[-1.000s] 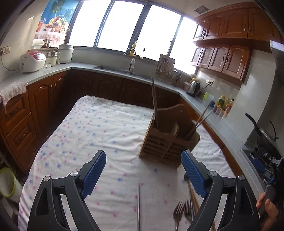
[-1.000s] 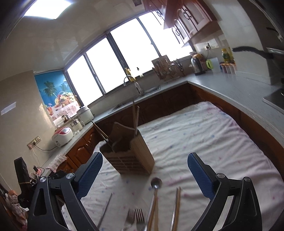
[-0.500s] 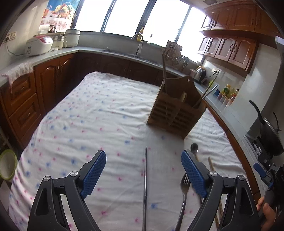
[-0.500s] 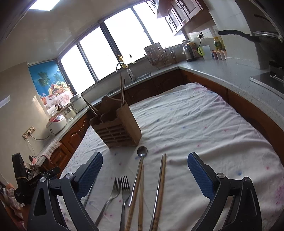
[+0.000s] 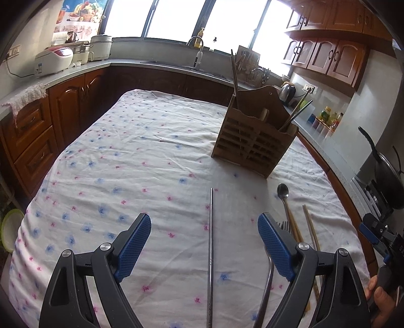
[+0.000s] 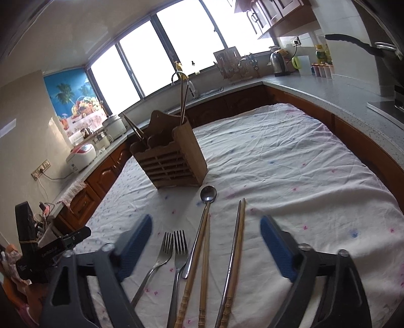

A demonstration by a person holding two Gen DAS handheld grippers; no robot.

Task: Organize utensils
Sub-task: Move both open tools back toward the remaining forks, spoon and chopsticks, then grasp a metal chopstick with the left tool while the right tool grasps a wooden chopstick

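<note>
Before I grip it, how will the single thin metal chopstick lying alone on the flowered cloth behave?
The thin metal chopstick looks stiff and probably light. Its smooth, shiny surface may slip between pads. Being slender and lying flat on the soft white flowered tablecloth, it could roll when nudged and be hard to get under.

A home kitchen, lived in. Dark wooden cabinets point(image 5: 335, 58) hang on the wall and more run under a grey countertop point(image 6: 328, 88) that wraps around three sides of the room. Under a wide window point(image 5: 174, 17) sits a sink with a curved tap point(image 5: 197, 41). A rice cooker point(image 5: 54, 59) stands on the left stretch of counter, a kettle point(image 6: 277, 63) and bottles point(image 5: 328, 116) on the right, and a black pan point(image 5: 386, 181) on the stove. In the middle, a table under a flowered cloth point(image 5: 141, 156) carries a wooden cutlery holder point(image 5: 255, 141), forks point(image 6: 174, 249), a spoon point(image 6: 208, 195) and chopsticks point(image 6: 237, 242).
</note>
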